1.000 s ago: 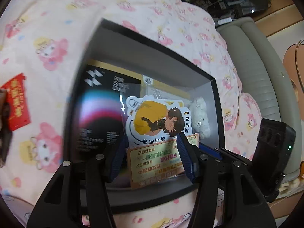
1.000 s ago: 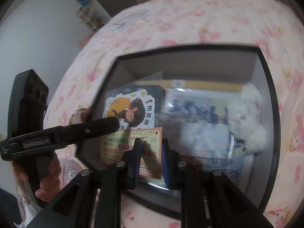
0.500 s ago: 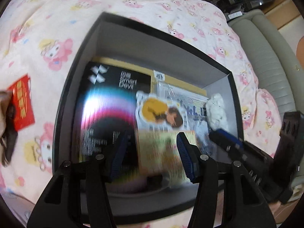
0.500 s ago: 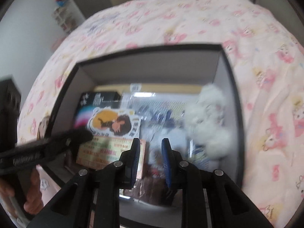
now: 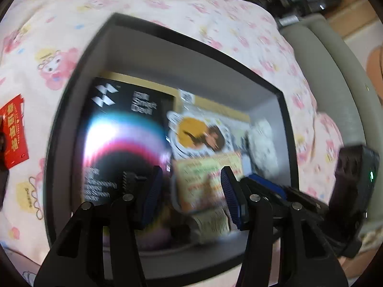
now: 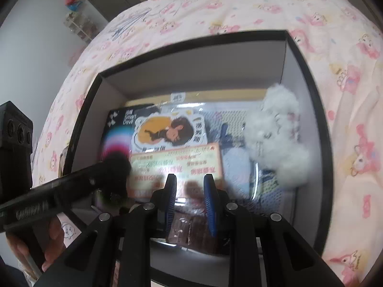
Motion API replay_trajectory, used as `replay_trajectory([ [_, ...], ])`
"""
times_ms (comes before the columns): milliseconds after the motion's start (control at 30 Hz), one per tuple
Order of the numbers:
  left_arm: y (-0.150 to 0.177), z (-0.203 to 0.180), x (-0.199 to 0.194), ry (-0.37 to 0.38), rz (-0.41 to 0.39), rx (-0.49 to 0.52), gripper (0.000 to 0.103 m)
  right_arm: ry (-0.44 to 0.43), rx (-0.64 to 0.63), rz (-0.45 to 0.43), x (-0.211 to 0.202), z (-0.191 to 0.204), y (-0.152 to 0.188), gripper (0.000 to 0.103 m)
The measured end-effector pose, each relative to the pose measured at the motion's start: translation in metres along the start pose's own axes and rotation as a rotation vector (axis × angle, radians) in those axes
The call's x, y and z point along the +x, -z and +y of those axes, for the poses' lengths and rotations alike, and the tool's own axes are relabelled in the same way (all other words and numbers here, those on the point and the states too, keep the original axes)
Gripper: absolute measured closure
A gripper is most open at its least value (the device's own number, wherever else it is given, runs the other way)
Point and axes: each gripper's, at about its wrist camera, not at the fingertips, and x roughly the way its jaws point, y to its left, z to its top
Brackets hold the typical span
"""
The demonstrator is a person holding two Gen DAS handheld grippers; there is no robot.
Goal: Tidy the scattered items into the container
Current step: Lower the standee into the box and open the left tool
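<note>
A black box with grey inner walls [image 5: 191,69] [image 6: 191,71] sits on the pink cartoon bedsheet. Inside lie a black phone-accessory package [image 5: 119,131] [image 6: 119,124], a cartoon-figure sticker [image 5: 198,136] [image 6: 167,131], an orange printed card [image 5: 205,177] [image 6: 177,162], a white plush [image 5: 263,148] [image 6: 277,143] and a brown packet [image 6: 191,224]. My left gripper [image 5: 190,189] hovers over the box's near side, its jaws closing with nothing pressed between them. My right gripper [image 6: 189,191] hangs over the card's near edge, jaws narrowly apart and gripping nothing. A red envelope [image 5: 14,131] lies outside the box, on the sheet at left.
A clear bag with blue-patterned contents [image 6: 234,124] fills the box floor under the plush. A grey padded bed edge [image 5: 335,71] runs along the right, with dark clutter beyond it. A hand [image 6: 31,251] holds the left gripper's handle. A dark object [image 5: 2,148] sits by the red envelope.
The orange card, upright between my right fingers a second ago, now lies flat in the box beyond them. Both grippers have drawn back a little over the box.
</note>
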Motion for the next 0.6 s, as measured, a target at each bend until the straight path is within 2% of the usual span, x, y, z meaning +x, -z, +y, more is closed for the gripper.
replay_trajectory([
  [100, -0.006, 0.002, 0.010, -0.021, 0.019, 0.007, 0.052, 0.018, -0.023, -0.011, 0.005, -0.002, -0.002, 0.083],
  [233, -0.006, -0.004, 0.020, -0.008, 0.046, 0.022, 0.053, 0.026, -0.024, 0.034, 0.020, -0.005, -0.010, 0.083],
  [467, -0.004, -0.005, 0.014, 0.011, 0.029, 0.045, 0.053, 0.034, 0.005, 0.047, 0.020, -0.011, -0.009, 0.083],
  [600, -0.004, -0.002, 0.015, 0.003, 0.038, 0.049, 0.053, 0.068, 0.002, 0.046, 0.022, -0.013, -0.009, 0.083],
])
